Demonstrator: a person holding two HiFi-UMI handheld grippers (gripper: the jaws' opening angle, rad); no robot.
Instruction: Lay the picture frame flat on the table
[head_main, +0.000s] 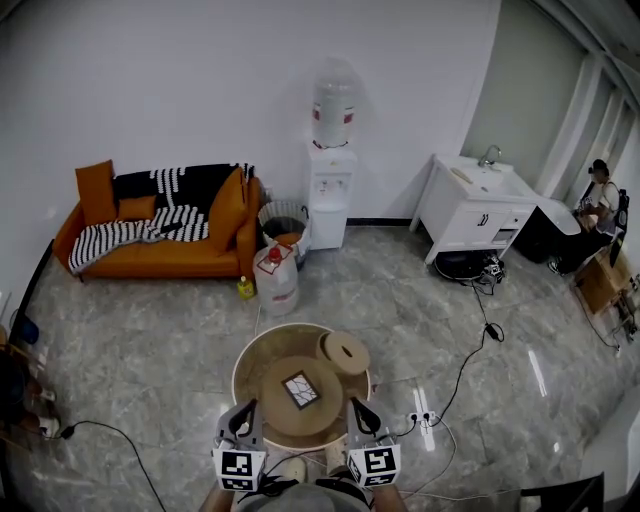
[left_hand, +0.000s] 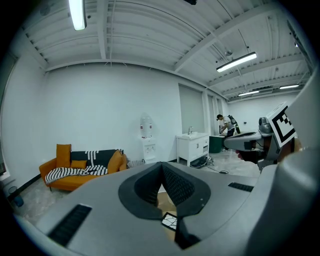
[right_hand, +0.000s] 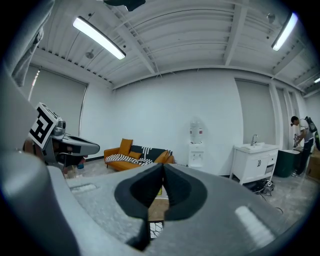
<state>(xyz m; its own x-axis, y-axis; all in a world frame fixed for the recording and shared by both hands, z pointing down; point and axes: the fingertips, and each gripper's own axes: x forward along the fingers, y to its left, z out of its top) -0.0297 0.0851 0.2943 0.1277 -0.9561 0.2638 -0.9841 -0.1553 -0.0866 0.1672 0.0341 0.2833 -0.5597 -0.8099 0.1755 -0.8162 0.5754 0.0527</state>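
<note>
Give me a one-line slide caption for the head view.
Picture frame flat on the round table, flanked by the shut, empty left tool and right tool.

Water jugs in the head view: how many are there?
2. One jug sits atop the white dispenser; the other jug stands on the floor beside the bin. No others show.

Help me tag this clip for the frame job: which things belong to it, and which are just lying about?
Job: picture frame, round table, left gripper, right gripper (both shut, empty).
Lying about: round wooden box, water jug, water dispenser, orange sofa, sink cabinet.
</note>
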